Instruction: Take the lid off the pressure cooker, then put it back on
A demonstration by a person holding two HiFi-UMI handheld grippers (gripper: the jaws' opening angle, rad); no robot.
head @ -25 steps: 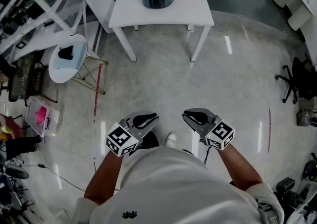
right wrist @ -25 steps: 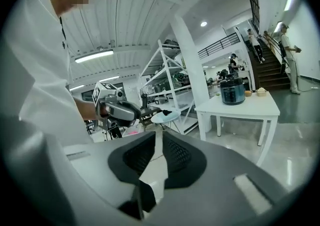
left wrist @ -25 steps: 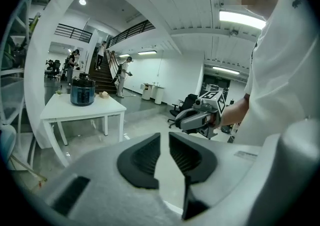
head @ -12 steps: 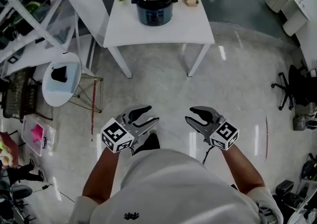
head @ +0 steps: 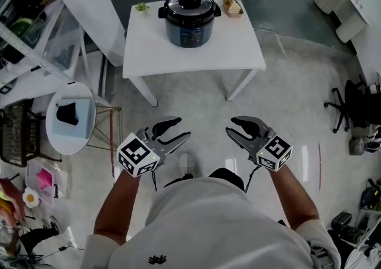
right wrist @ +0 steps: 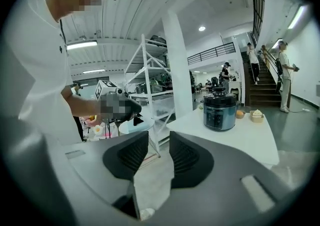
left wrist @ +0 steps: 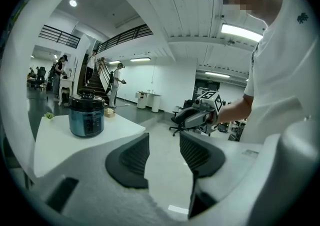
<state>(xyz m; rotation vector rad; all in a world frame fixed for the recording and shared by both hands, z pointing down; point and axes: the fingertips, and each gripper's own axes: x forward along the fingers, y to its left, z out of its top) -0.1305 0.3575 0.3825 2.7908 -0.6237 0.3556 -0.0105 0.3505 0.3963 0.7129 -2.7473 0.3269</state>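
Observation:
The dark blue pressure cooker (head: 189, 24) stands at the far side of the white table (head: 238, 47) with its black-knobbed lid (head: 189, 1) on it. It also shows in the left gripper view, pressure cooker (left wrist: 86, 116), and in the right gripper view, pressure cooker (right wrist: 219, 110). Both grippers are held over the floor, well short of the table. My left gripper (head: 181, 128) has parted jaws that are closing, with nothing between them. The jaws of my right gripper (head: 230, 126) are also apart and closing on nothing.
A small plant (head: 141, 7) and a bowl of food (head: 233, 7) flank the cooker. A round white side table (head: 70, 118) and shelving (head: 36, 30) stand left, an office chair (head: 351, 104) right. People stand by distant stairs (right wrist: 265, 77).
The person has walked toward the table, so it and the cooker sit nearer and larger in the head view. Both grippers' jaws went from shut to apart.

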